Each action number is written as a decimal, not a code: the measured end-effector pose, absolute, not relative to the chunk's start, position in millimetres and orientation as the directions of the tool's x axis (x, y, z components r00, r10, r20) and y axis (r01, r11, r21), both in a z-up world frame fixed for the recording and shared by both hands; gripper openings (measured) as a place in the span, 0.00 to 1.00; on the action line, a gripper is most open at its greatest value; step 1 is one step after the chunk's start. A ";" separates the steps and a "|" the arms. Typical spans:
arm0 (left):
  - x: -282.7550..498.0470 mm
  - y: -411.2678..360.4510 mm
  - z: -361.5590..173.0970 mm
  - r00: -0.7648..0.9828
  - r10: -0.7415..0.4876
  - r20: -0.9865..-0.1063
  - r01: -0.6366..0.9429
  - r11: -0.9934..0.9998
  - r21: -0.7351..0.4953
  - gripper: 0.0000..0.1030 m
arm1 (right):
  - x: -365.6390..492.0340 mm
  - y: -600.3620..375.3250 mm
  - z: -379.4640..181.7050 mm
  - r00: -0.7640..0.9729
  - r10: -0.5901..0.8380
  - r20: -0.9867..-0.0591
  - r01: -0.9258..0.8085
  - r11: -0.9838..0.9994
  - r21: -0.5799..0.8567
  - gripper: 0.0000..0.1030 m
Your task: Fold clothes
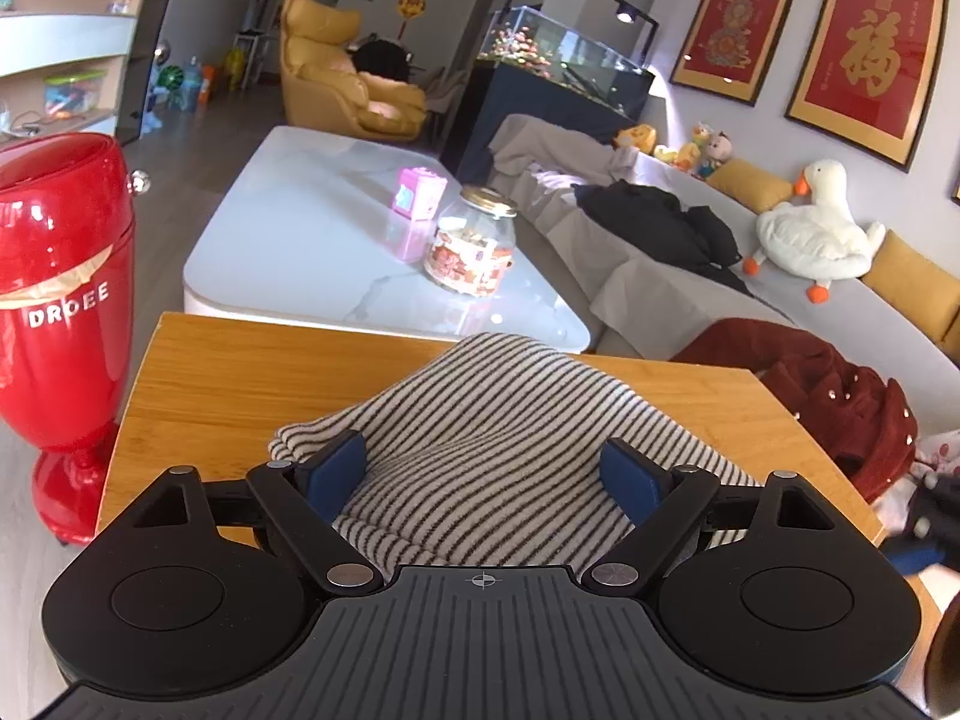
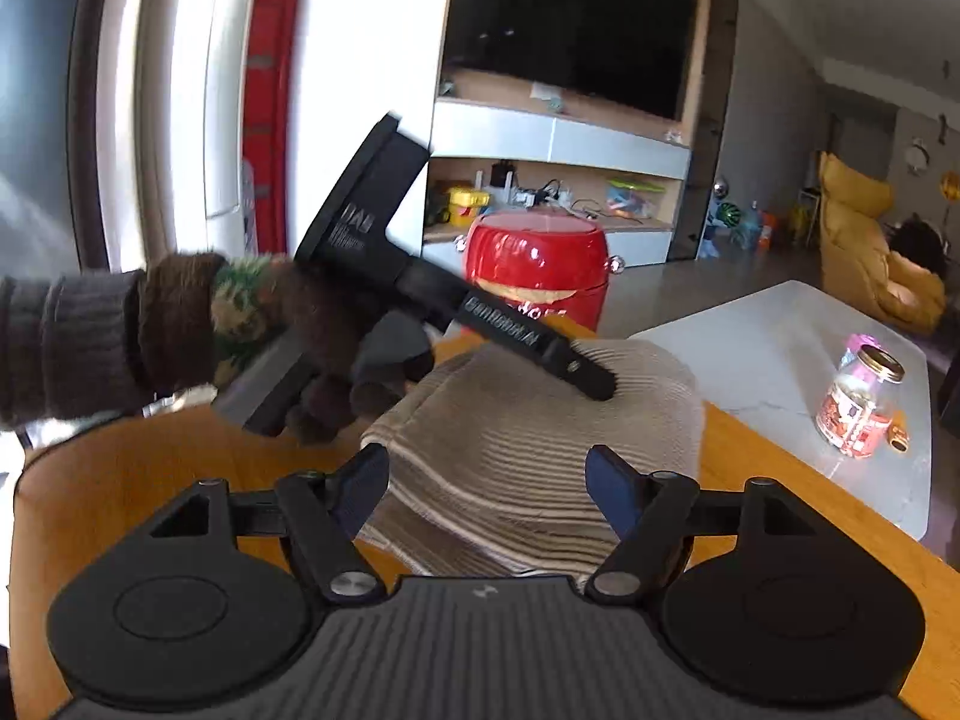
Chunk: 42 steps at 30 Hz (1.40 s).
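Nearest in the left wrist view, the left claw [image 1: 485, 474] stands wide apart, its blue-padded fingers [image 1: 336, 468] straddling a raised fold of the black-and-white striped knit garment [image 1: 480, 420] without pinching it. The garment lies bunched on the honey-coloured wooden counter [image 1: 228, 384], heaped toward the counter's far edge. At the right rim of this view a blurred dark shape shows beside the counter's corner; what it is cannot be told.

In the right wrist view the right claw [image 2: 486, 483] is likewise spread wide, its blue fingers [image 2: 606, 486] set either side of the same striped garment [image 2: 528, 450], which looks beige and smeared here. Just beyond, a hand in a brown fuzzy glove [image 2: 288, 336] grips the other black handheld tool [image 2: 480, 312], whose tip rests against the top of the garment.

To the left of the counter stands a glossy red vase-shaped bin [image 1: 60, 276] with white lettering. To the right, a dark red studded garment [image 1: 840, 402] lies crumpled on the grey sofa [image 1: 780, 294]. Behind the counter is a white marble-topped coffee table [image 1: 312, 228] carrying a glass jar with a gold lid [image 1: 471, 240] and a small pink box [image 1: 418, 192]. Farther along the sofa lie a black garment [image 1: 660, 222] and a white plush goose [image 1: 816, 228]. At the back are a yellow armchair [image 1: 336, 78] and a lit fish tank [image 1: 558, 54].
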State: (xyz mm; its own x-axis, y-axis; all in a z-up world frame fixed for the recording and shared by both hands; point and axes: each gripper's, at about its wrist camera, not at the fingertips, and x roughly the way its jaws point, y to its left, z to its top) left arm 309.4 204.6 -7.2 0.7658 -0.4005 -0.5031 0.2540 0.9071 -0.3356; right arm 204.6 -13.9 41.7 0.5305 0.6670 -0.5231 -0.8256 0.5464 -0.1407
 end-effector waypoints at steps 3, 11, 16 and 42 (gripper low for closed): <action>297.4 211.3 4.3 0.791 -0.375 -0.483 0.195 0.903 -0.382 0.93 | 195.6 6.8 20.0 0.573 0.625 -0.530 -0.810 0.532 -0.248 0.71; 212.1 215.3 14.8 0.853 -0.309 -0.420 0.115 0.897 -0.426 1.00 | 213.3 -8.8 46.3 0.600 0.653 -0.462 -0.777 0.614 -0.140 0.06; 188.0 200.2 -7.5 0.773 -0.479 -0.415 0.206 0.810 -0.550 1.00 | 232.5 -26.7 76.3 0.440 0.787 -0.431 -0.816 0.551 0.172 0.06; 130.1 180.0 8.8 0.757 -0.469 -0.456 0.334 0.876 -0.348 1.00 | 240.4 -29.3 37.7 0.328 0.756 -0.566 -0.773 0.560 0.299 0.20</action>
State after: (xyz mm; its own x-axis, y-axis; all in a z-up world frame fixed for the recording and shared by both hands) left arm 130.1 180.0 8.8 0.7566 -0.4688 -0.4558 0.3336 0.8763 -0.3475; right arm 240.4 -29.3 37.7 0.3283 0.7562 -0.5661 -0.7728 0.5596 0.2994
